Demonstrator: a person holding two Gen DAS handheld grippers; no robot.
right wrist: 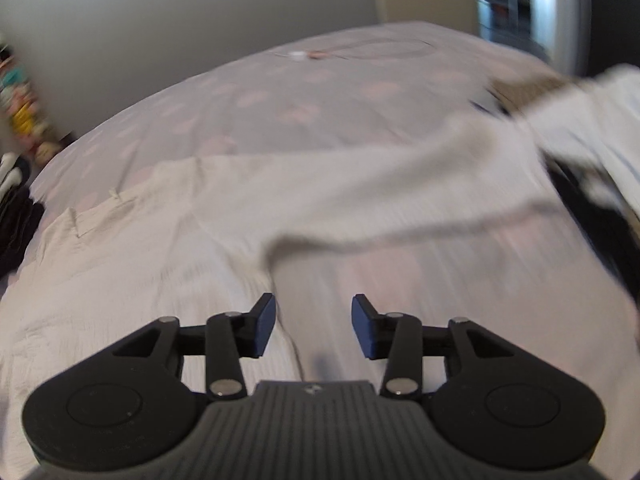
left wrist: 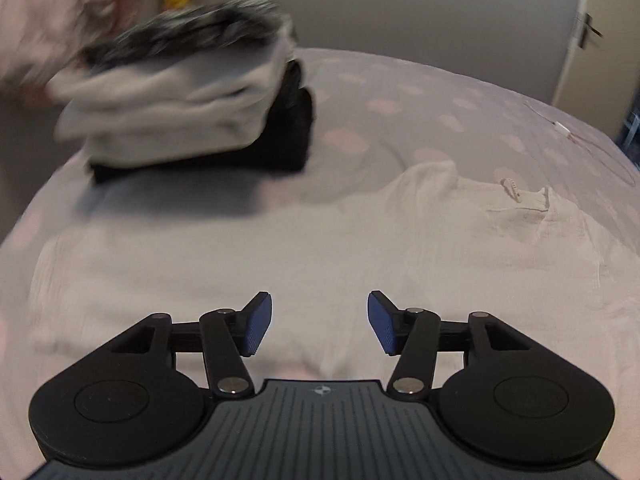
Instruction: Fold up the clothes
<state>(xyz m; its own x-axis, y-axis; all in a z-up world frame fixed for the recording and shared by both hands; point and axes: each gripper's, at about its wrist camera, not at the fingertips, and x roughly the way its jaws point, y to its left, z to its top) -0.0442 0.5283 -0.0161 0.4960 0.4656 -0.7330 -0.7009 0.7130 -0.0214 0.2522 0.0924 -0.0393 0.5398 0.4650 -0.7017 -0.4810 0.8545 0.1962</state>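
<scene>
While the left gripper [left wrist: 319, 322] hangs above the bed [left wrist: 400, 92] with its 2 blue pads spread apart and nothing between them, the white garment [left wrist: 248, 256] lies flat directly beneath and ahead of it. Its crinkled fabric spreads wide, its collar [left wrist: 520, 196] off to the right. A blurred stack of folded clothes [left wrist: 180, 96], grey over black, sits beyond at upper left.

From the right wrist, the right gripper [right wrist: 314, 326] is likewise spread and empty, over the same white garment [right wrist: 120, 248]. A sleeve [right wrist: 400, 184] stretches rightward, blurred, toward a heap of clothes [right wrist: 592, 128] at the bed's [right wrist: 280, 92] edge.
</scene>
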